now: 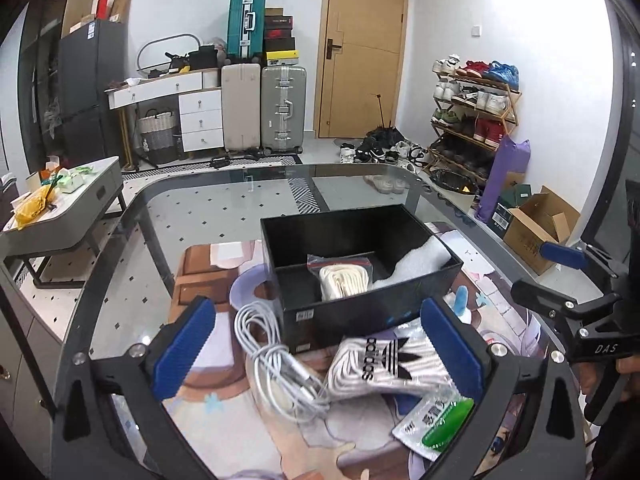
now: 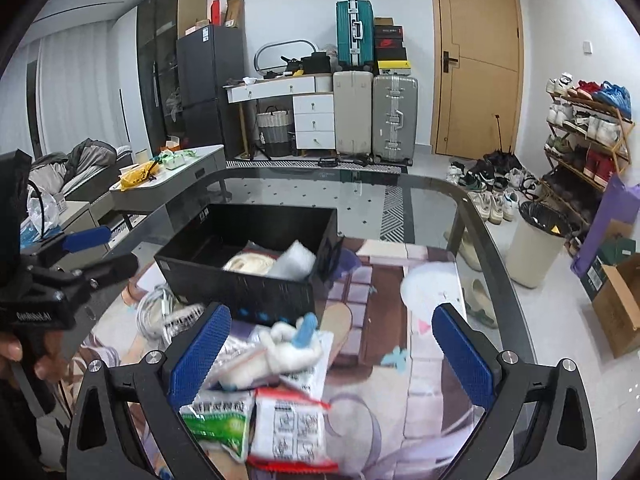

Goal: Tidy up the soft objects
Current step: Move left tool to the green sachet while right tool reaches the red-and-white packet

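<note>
The room is bright and evenly lit, with soft shadows and pale reflections across the glass table [image 1: 224, 216]. Both fisheye views bend walls and darken corners, while nearby packets [image 2: 288, 420] look slightly blurred.

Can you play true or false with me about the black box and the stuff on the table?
1. The black box holds a cream rope bundle. True.
2. The white cable is inside the box. False: it lies on the table beside it.
3. The left hand-held gripper is squeezing the striped socks. False: its jaws are wide open.
4. The right hand-held gripper is open. True.
</note>
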